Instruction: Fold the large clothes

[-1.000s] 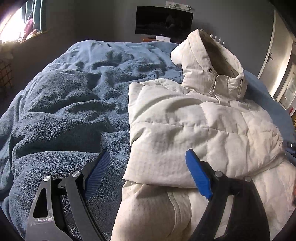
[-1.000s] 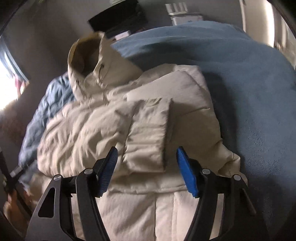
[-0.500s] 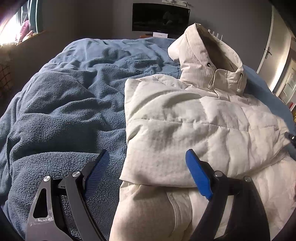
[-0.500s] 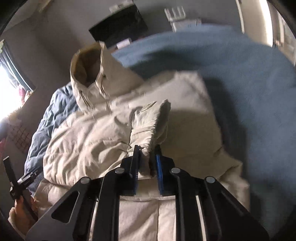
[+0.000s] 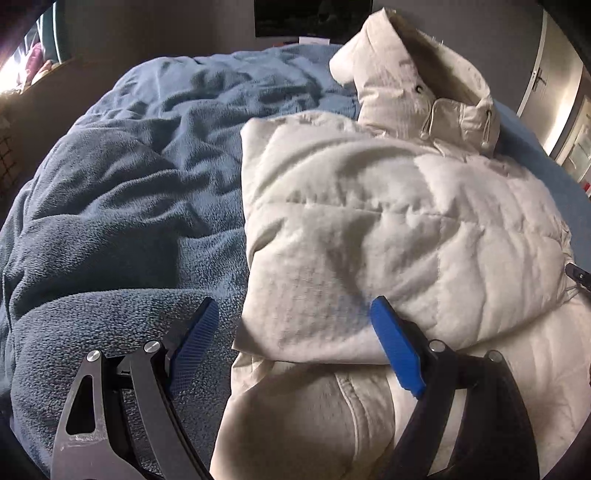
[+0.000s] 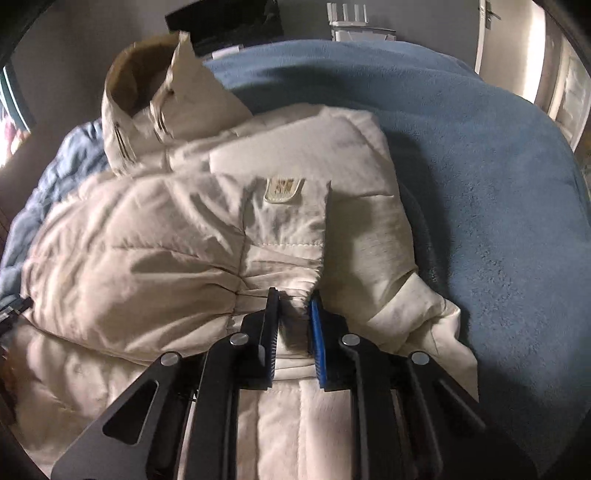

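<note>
A cream puffer jacket (image 5: 388, 229) with a hood (image 5: 413, 70) lies on a blue fleece blanket (image 5: 122, 206), its sides folded in over the body. My left gripper (image 5: 291, 314) hangs open above the lower left corner of the folded panel, one blue pad over the blanket, the other over the jacket. In the right wrist view the same jacket (image 6: 155, 236) fills the middle, and my right gripper (image 6: 293, 299) is shut on the cuff end of the folded sleeve (image 6: 288, 229), which bears a small label (image 6: 282, 189). The fabric bunches between the pads.
The blanket (image 6: 480, 184) spreads wide to the right of the jacket. A dark screen (image 5: 314, 16) hangs on the far wall, a window (image 5: 22, 55) glows at the left, and a door (image 5: 554, 74) stands at the right.
My right gripper went from open over the sleeve to shut on its cuff, and the sleeve has since been laid flatter. The left gripper sank slightly closer, still open.
</note>
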